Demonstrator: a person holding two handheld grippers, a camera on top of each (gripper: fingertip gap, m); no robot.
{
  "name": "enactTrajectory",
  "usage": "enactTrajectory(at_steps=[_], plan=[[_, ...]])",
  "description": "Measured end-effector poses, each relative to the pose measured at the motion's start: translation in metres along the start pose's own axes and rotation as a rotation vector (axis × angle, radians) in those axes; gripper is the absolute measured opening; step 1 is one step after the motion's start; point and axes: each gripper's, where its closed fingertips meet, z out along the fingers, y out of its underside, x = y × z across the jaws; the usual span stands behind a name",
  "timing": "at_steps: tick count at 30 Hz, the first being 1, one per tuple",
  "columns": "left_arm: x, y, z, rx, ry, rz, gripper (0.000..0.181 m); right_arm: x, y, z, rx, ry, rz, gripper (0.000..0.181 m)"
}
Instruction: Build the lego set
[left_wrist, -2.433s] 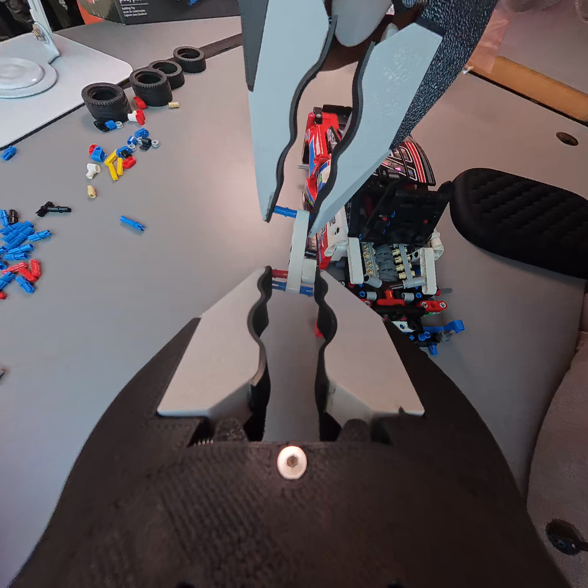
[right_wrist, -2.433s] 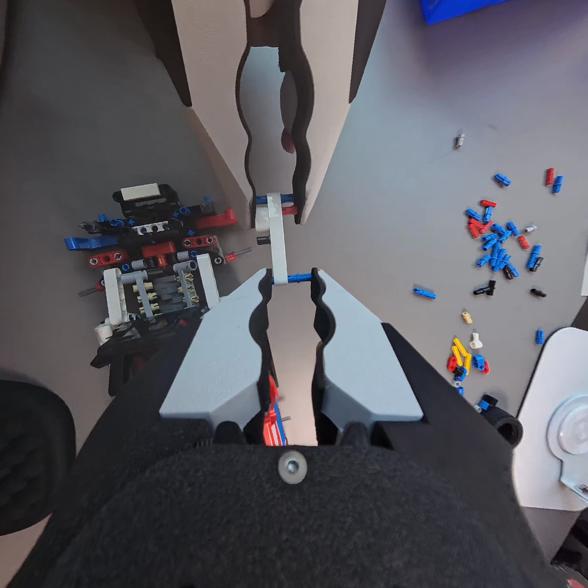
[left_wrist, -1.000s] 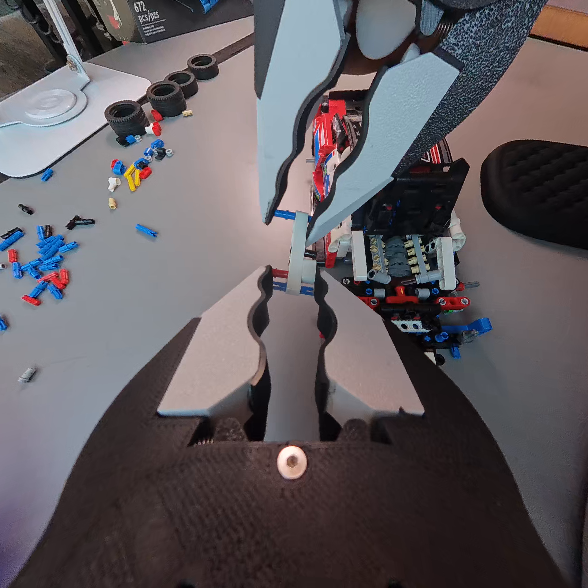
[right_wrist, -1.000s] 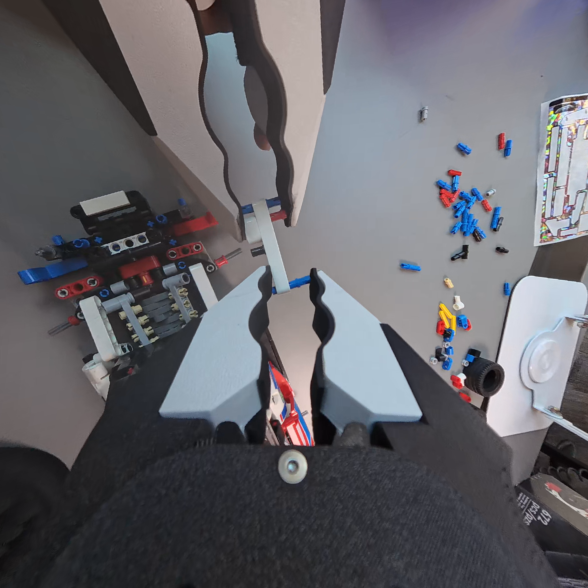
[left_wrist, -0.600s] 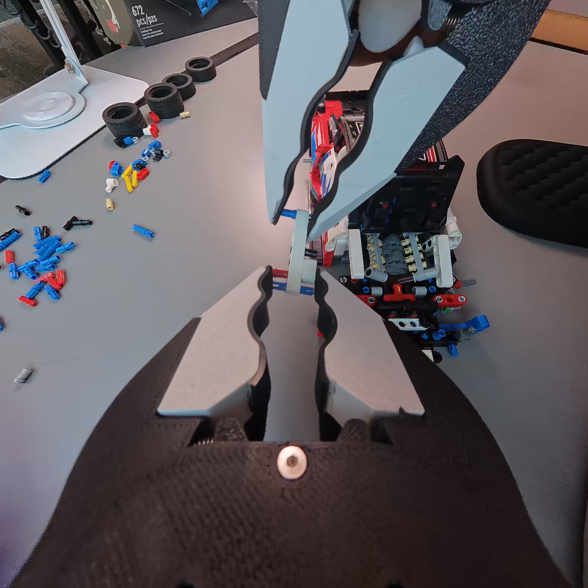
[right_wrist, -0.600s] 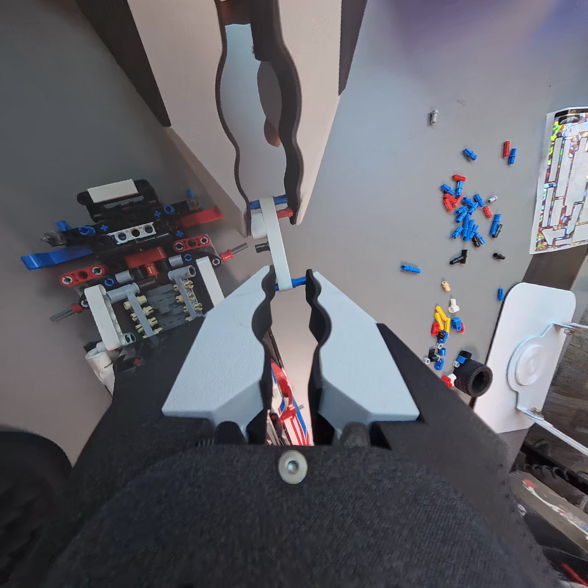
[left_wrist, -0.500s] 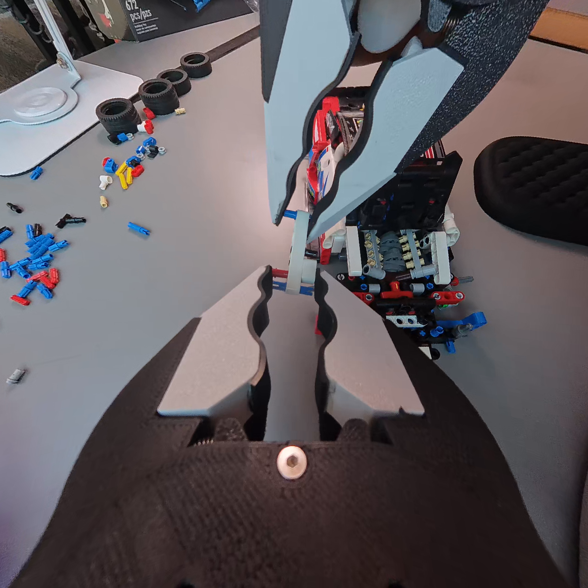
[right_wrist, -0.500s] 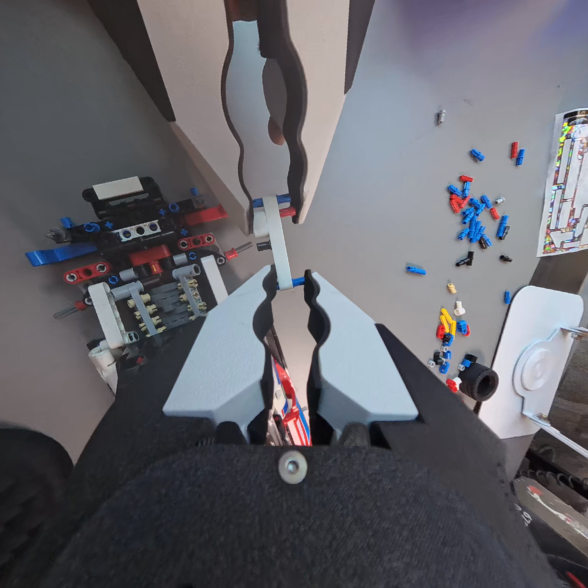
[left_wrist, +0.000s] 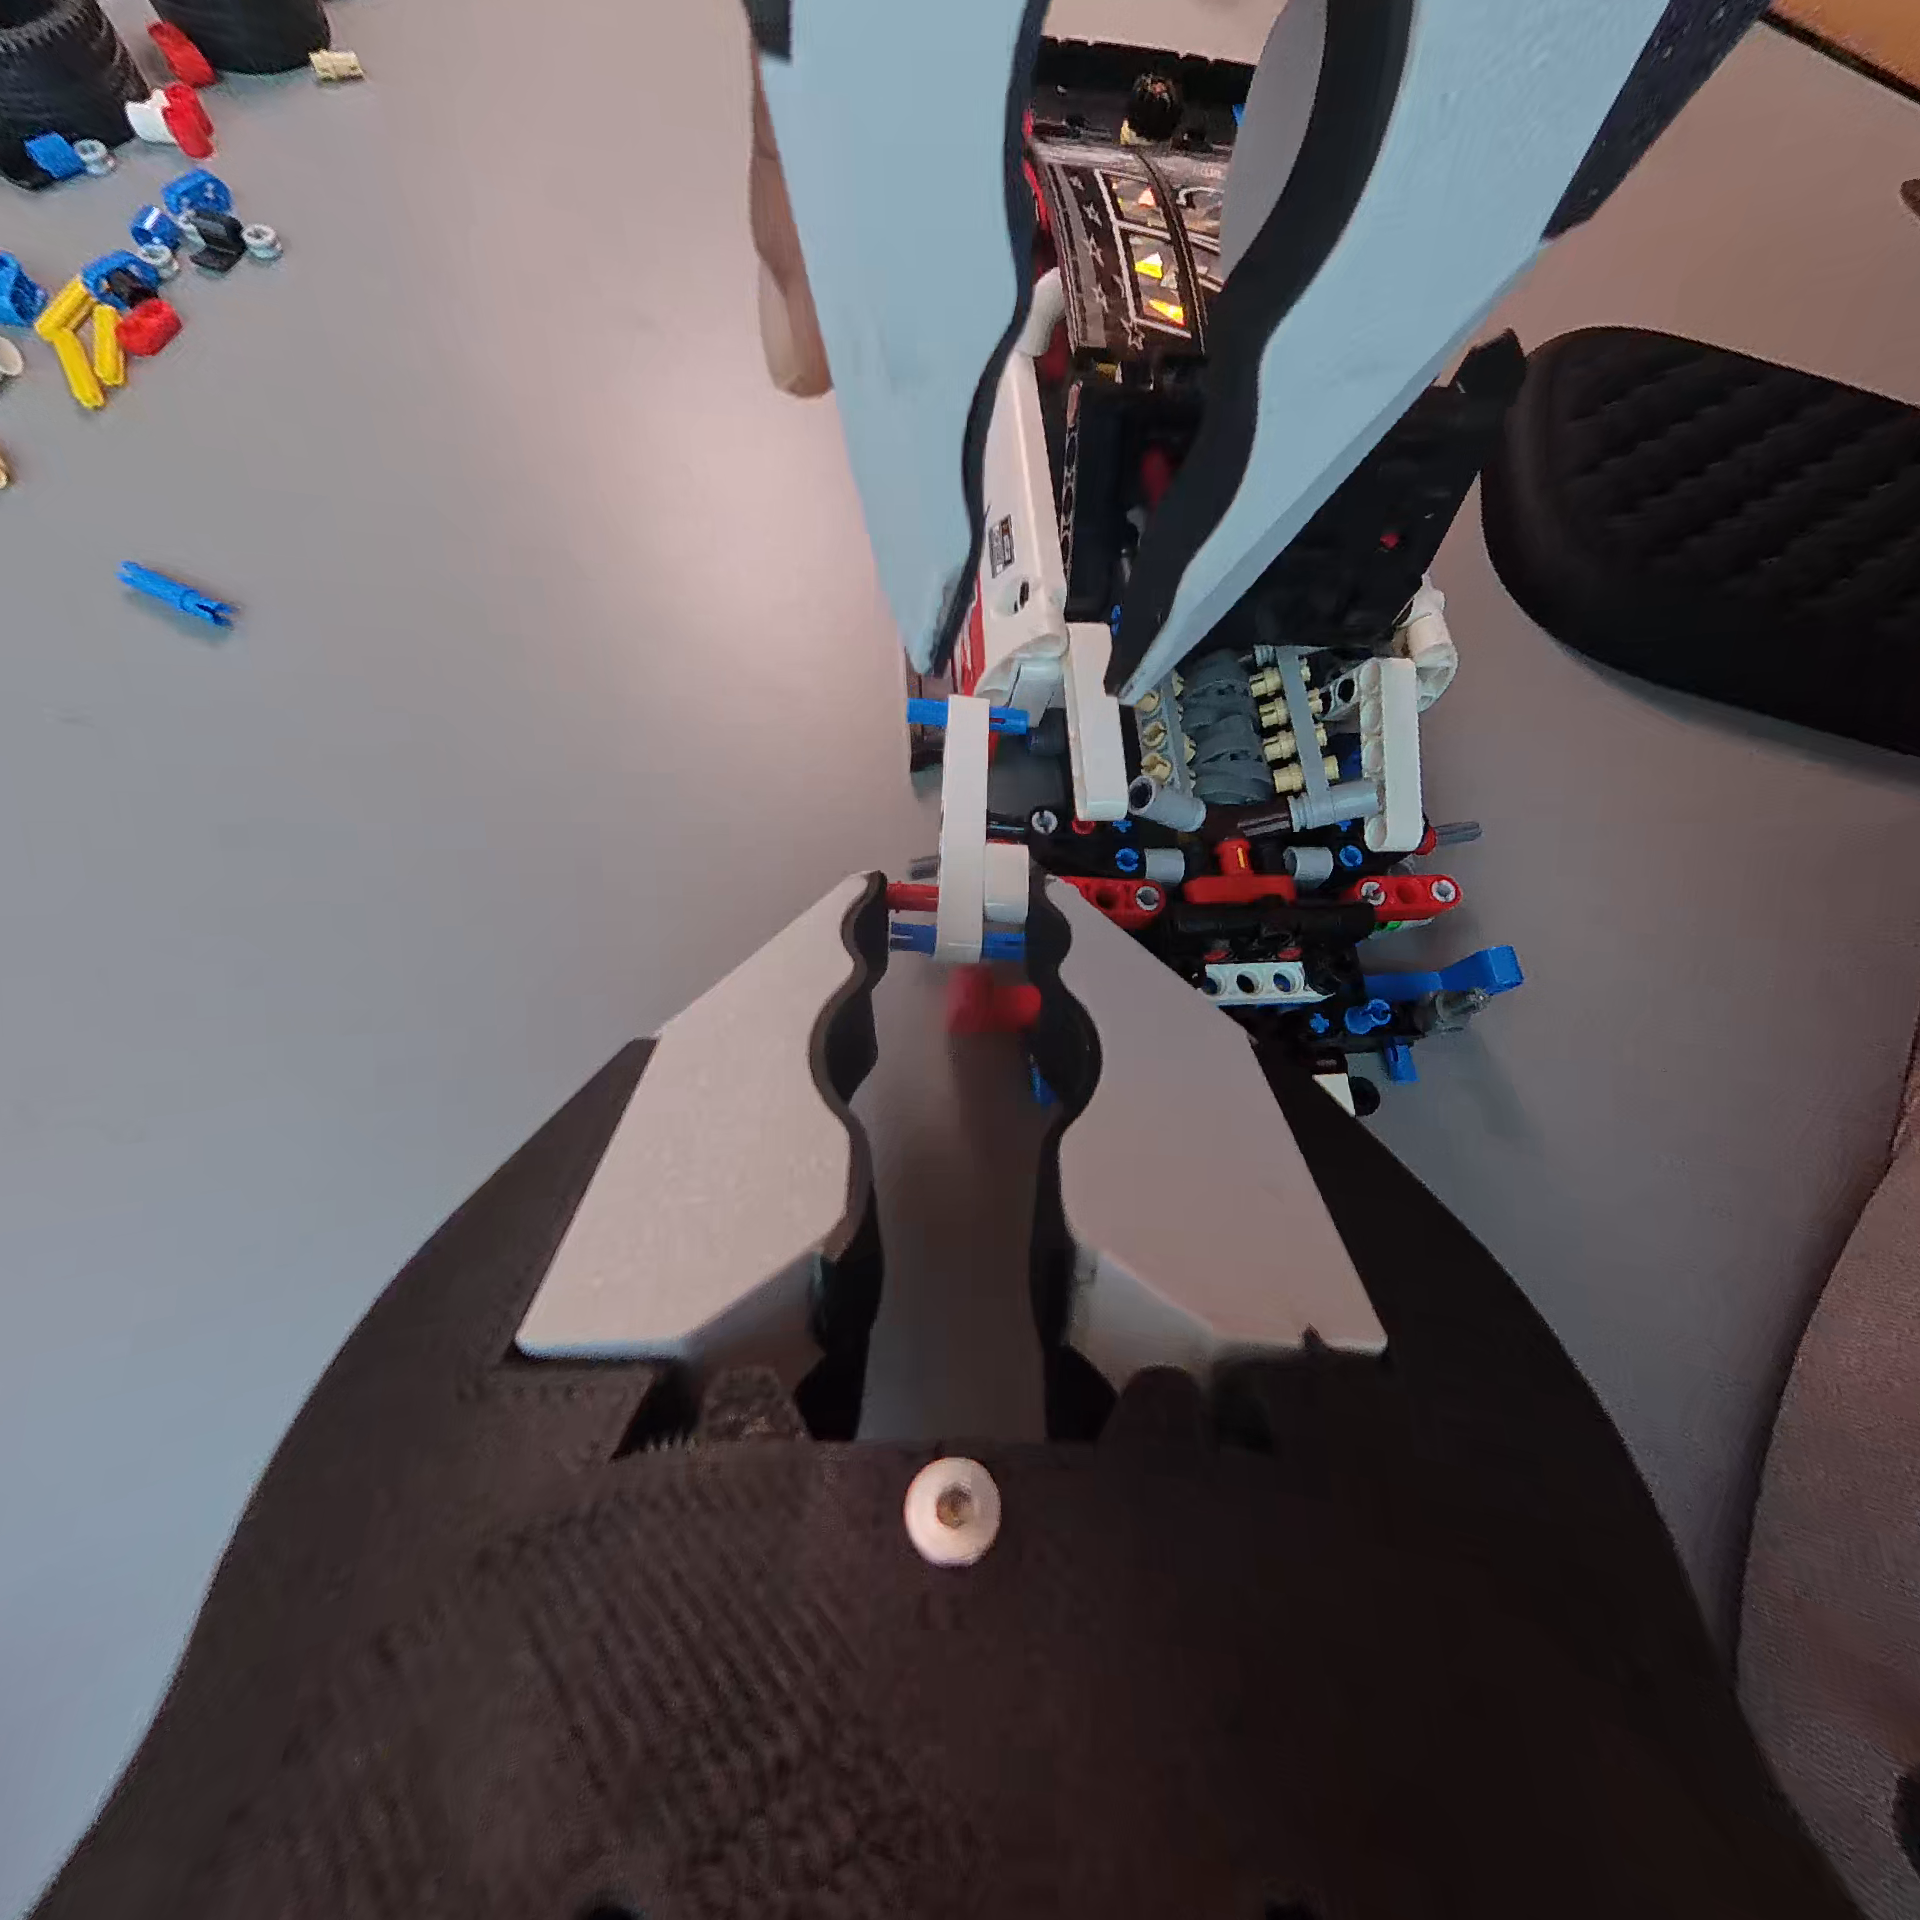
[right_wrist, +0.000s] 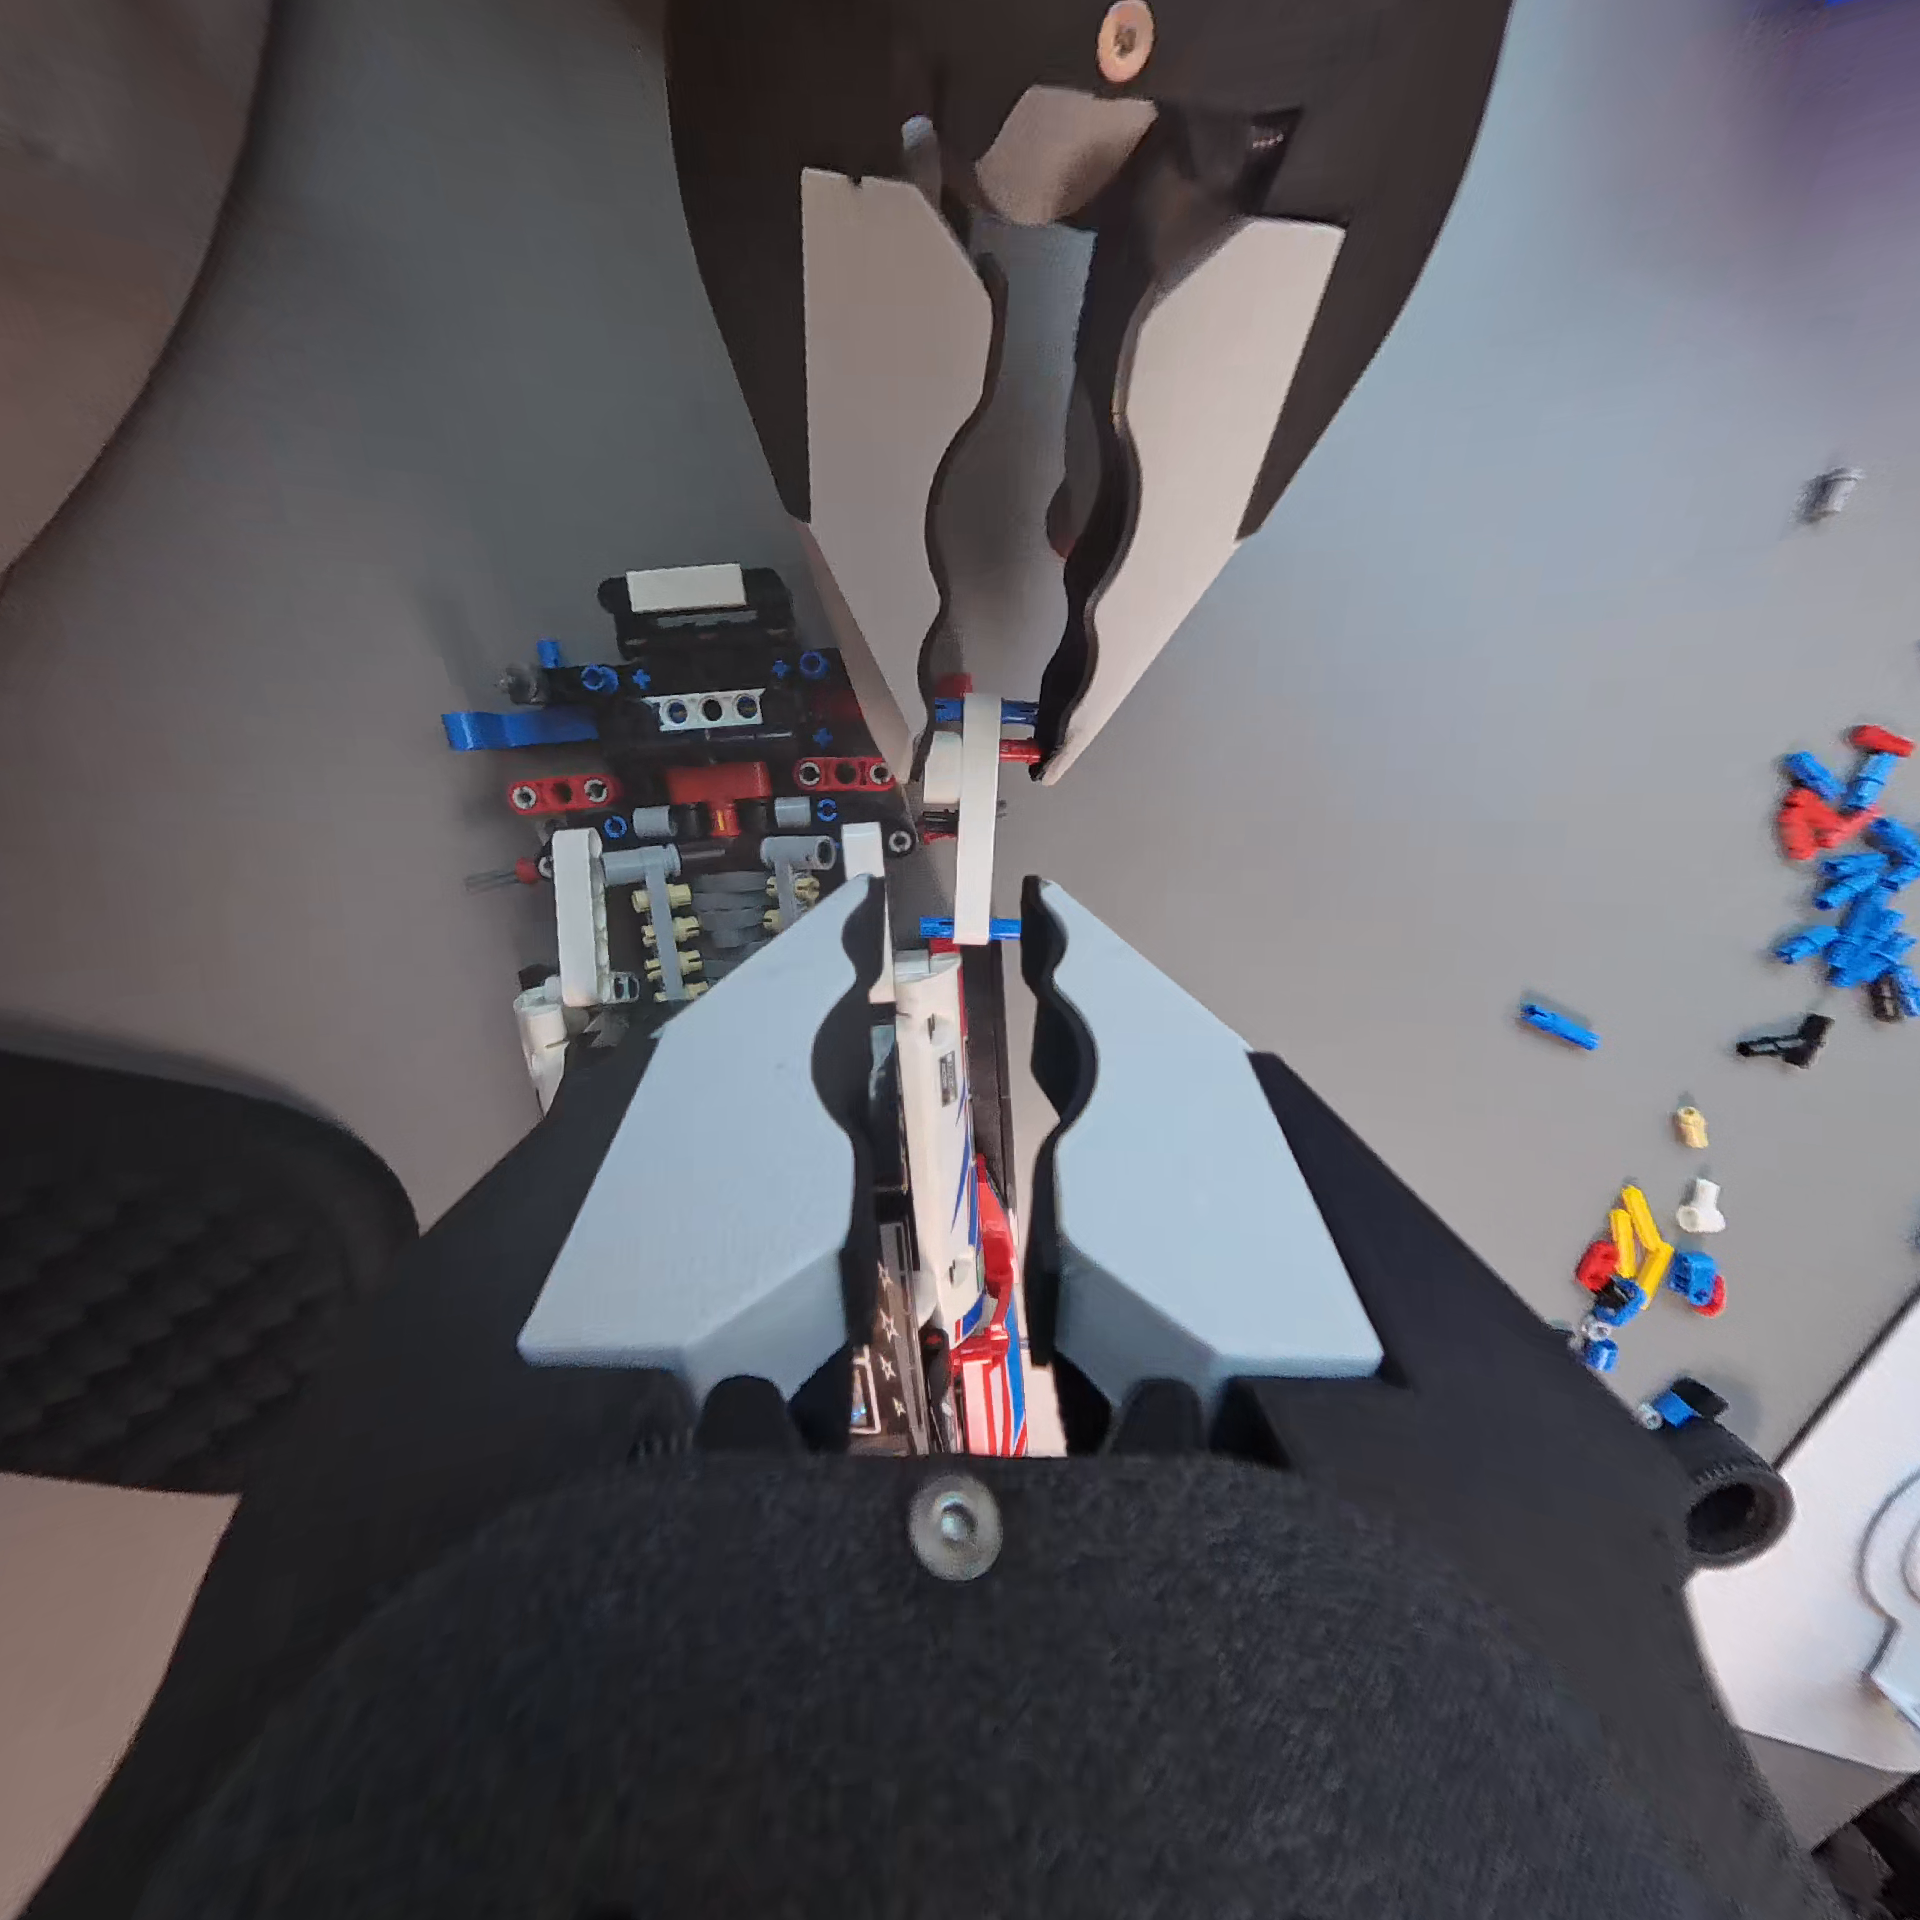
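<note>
On the grey surface (left_wrist: 468, 831) in the left wrist view, we see our left claw (left_wrist: 956, 920) closed on the near end of a white beam (left_wrist: 971, 831), its tips pressing on the red and blue pins that stick out of the beam's sides. The beam stands on edge and runs away from the camera, just left of the half-built car model (left_wrist: 1226, 790) and level with its exposed engine block. Our right claw (left_wrist: 1023, 665) comes in from above, spread apart, its tips on either side of the beam's far end without gripping it. Loose blue, red and yellow pieces (left_wrist: 104, 301) lie scattered well to the left, a single blue pin (left_wrist: 175, 608) lies alone nearer us, and a black padded rest (left_wrist: 1714, 540) sits to the right of the model.

In the right wrist view, we look down along the right claw (right_wrist: 956, 899), whose fingers stand open with a clear gap on both sides of the white beam (right_wrist: 975, 831); a blue pin crosses the beam there. The left claw (right_wrist: 977, 743) reaches in from the top and is clamped on the beam's other end. The car model (right_wrist: 707, 831) lies to the left and partly beneath our claw, its white, red and blue body showing between the fingers. Scattered small pieces (right_wrist: 1849, 862) lie far right, beside a white plate (right_wrist: 1829, 1558) at the edge.
</note>
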Motion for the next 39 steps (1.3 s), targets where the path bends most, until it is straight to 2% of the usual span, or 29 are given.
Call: enactTrajectory(at_steps=[5,15,22,26,34,39], plan=[[0.005,-0.006,-0.002,0.026,0.030,-0.023,0.025,-0.003,0.005,0.012,-0.103,-0.111,-0.013,0.036],[0.011,-0.010,-0.001,0.075,0.052,-0.041,0.025,-0.017,-0.001,0.010,-0.132,-0.221,0.026,0.037],[0.014,-0.010,-0.003,0.120,0.098,-0.102,0.025,-0.015,0.003,0.015,-0.170,-0.205,0.055,0.031],[0.018,-0.008,-0.002,0.127,0.118,-0.095,0.025,-0.023,0.010,0.020,-0.233,-0.248,0.048,0.029],[0.026,-0.006,0.000,0.128,0.135,-0.097,0.026,-0.032,0.010,0.024,-0.202,-0.310,0.041,0.025],[0.021,-0.010,-0.001,0.151,0.108,-0.101,0.026,-0.017,0.013,0.019,-0.164,-0.211,0.090,0.021]])
